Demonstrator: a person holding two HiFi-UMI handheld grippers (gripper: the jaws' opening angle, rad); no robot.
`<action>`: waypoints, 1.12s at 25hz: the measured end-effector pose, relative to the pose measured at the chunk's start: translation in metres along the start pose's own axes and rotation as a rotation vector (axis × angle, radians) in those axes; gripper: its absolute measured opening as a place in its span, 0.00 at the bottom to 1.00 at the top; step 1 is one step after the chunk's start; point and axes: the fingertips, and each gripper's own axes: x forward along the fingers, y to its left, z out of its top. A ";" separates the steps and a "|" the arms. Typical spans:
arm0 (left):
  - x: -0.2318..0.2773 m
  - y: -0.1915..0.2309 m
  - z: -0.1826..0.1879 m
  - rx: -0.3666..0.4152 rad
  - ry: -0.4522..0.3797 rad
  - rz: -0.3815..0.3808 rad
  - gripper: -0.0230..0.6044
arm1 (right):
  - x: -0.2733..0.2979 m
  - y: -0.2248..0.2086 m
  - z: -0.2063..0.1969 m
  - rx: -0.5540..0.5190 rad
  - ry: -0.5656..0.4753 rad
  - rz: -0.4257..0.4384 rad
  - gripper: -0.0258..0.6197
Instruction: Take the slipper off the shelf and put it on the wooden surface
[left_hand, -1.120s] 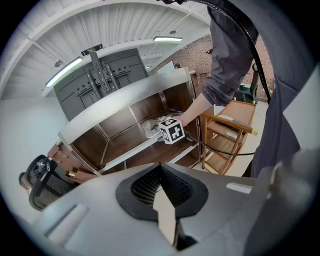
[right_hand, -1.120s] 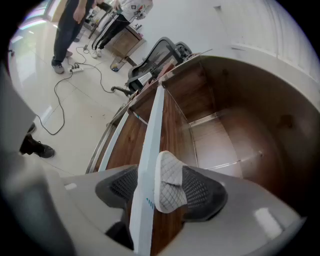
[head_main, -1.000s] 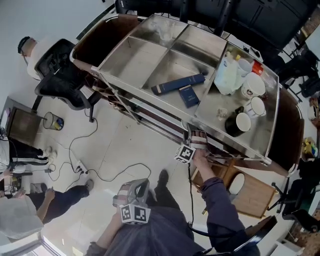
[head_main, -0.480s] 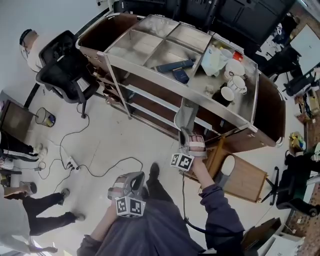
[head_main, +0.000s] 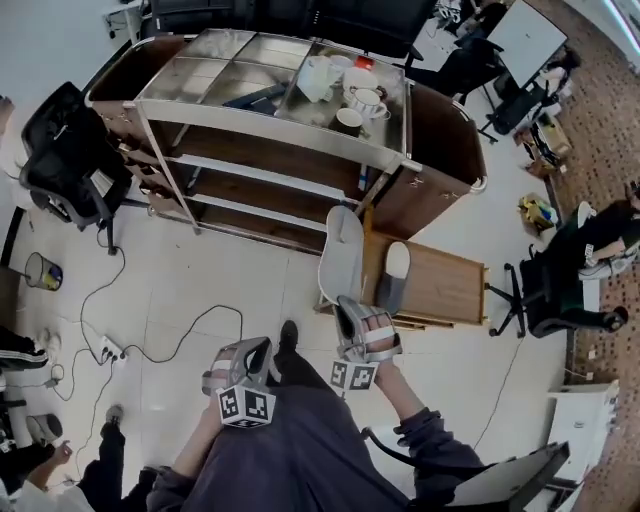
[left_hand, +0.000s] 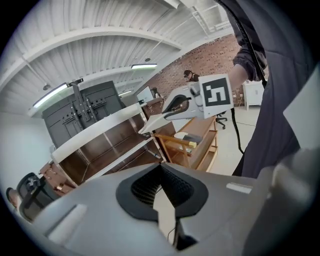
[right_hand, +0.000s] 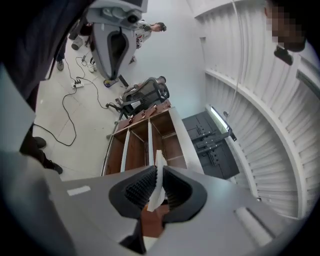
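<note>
Two slippers are in play. One pale slipper (head_main: 340, 250) is off the shelf (head_main: 270, 175) and hangs in the air just beside the left edge of the wooden counter (head_main: 440, 290), not yet over it. A second slipper (head_main: 392, 277) already lies on the counter along that same edge. The right gripper (right_hand: 156, 185) has its jaws pinching a thin edge of the carried slipper. The left gripper (left_hand: 161, 175) has its jaws pressed together on nothing.

We see three ways this could go wrong:
- The pinch sits at one end, so most of the slipper sticks out beyond the jaws. We judge that it could swing or slide free.
- If we let go now, it would drop to the floor short of the counter's edge.
- If we bring it in low, it could knock the second slipper, which takes up the near edge.

We can read no brand or wording anywhere. The only print is the black-and-white square markers on the gripper cubes.
</note>
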 end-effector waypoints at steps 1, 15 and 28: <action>0.002 -0.008 0.007 0.019 -0.016 -0.019 0.06 | -0.019 0.003 -0.014 0.008 0.033 0.001 0.11; 0.053 -0.123 0.090 0.145 -0.037 -0.117 0.06 | -0.153 0.069 -0.220 0.061 0.274 0.107 0.11; 0.095 -0.226 0.177 0.083 0.112 -0.003 0.06 | -0.116 0.127 -0.401 0.005 0.122 0.310 0.11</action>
